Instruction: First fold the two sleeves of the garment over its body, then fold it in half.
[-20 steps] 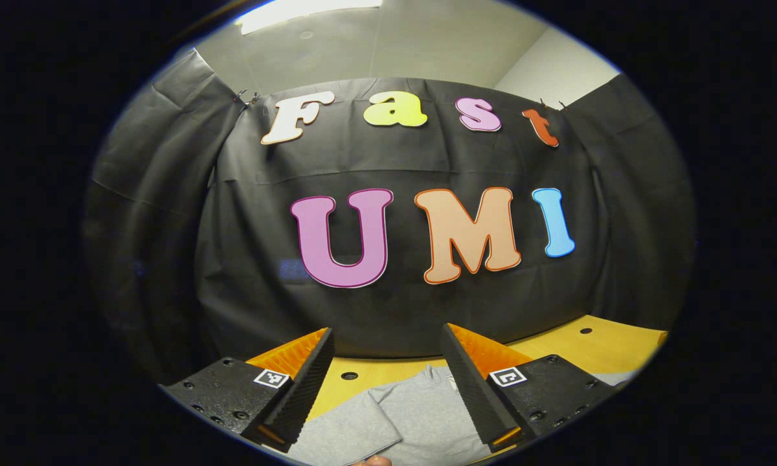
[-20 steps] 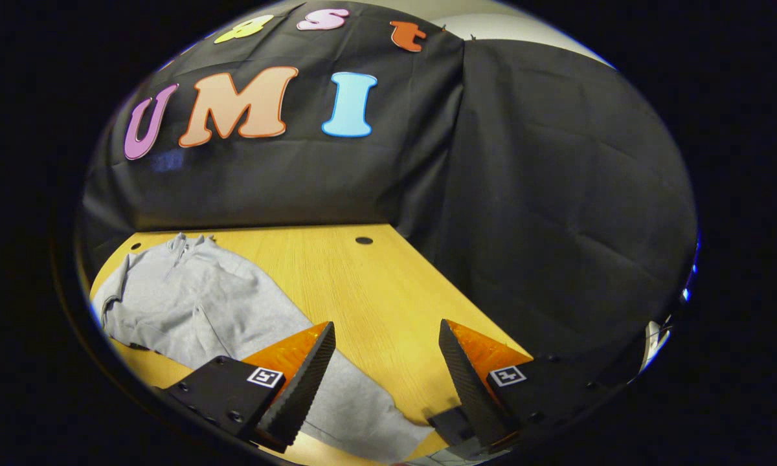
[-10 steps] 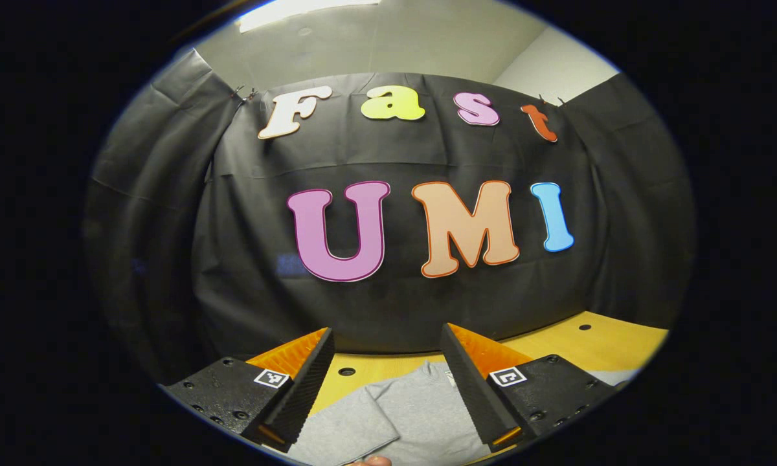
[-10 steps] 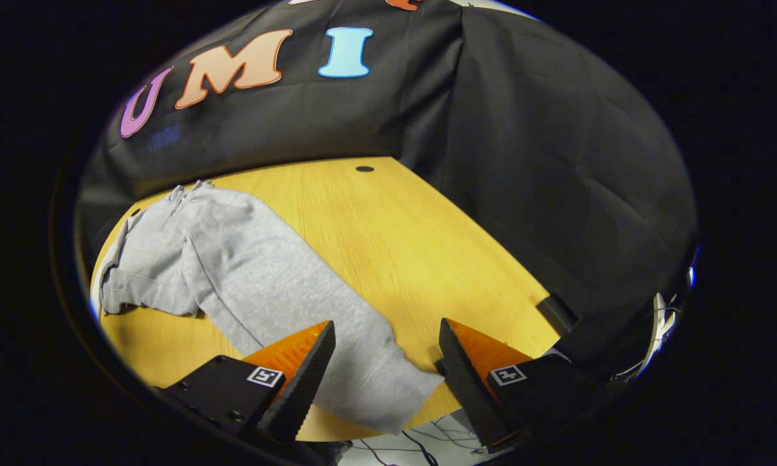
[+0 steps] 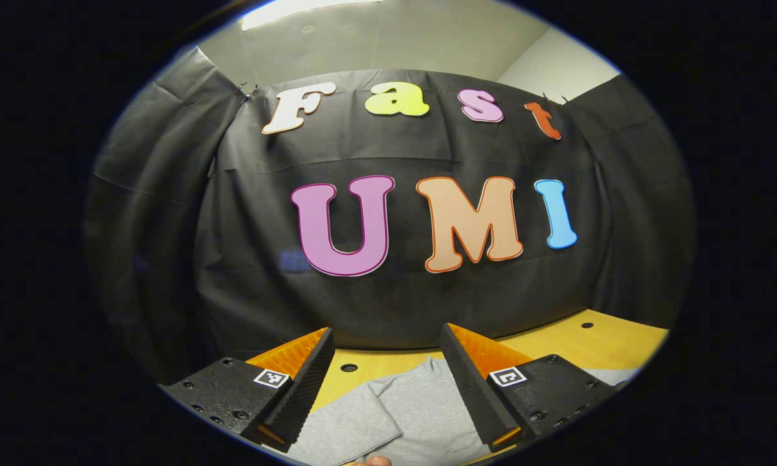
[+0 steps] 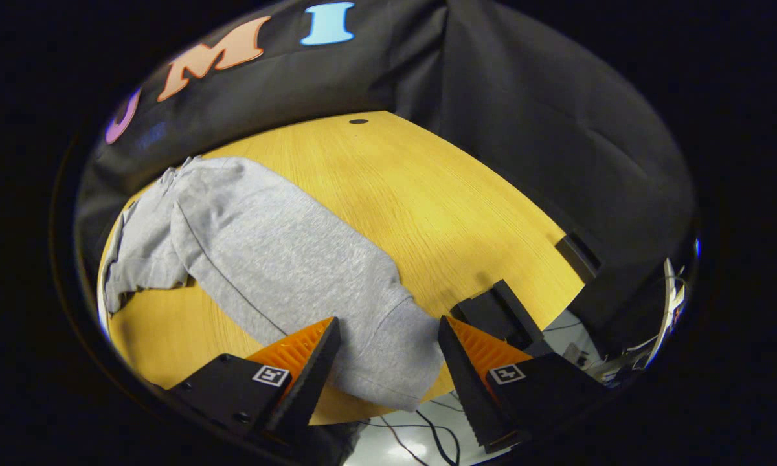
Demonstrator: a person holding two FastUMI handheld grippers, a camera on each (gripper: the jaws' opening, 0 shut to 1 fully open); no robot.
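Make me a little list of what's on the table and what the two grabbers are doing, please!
garment: grey sweatshirt, lying flat on the table
table: yellow wood, with small round holes
near sleeve: stretched out straight, cuff at the table's near edge
far sleeve: folded in beside the body
right gripper: open, above the cuff, one finger on each side
left gripper: open, holding nothing, above the sweatshirt
fold in half: not done yet

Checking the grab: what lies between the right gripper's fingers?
In the right gripper view, the grey garment's sleeve end lies between the open right gripper fingers.
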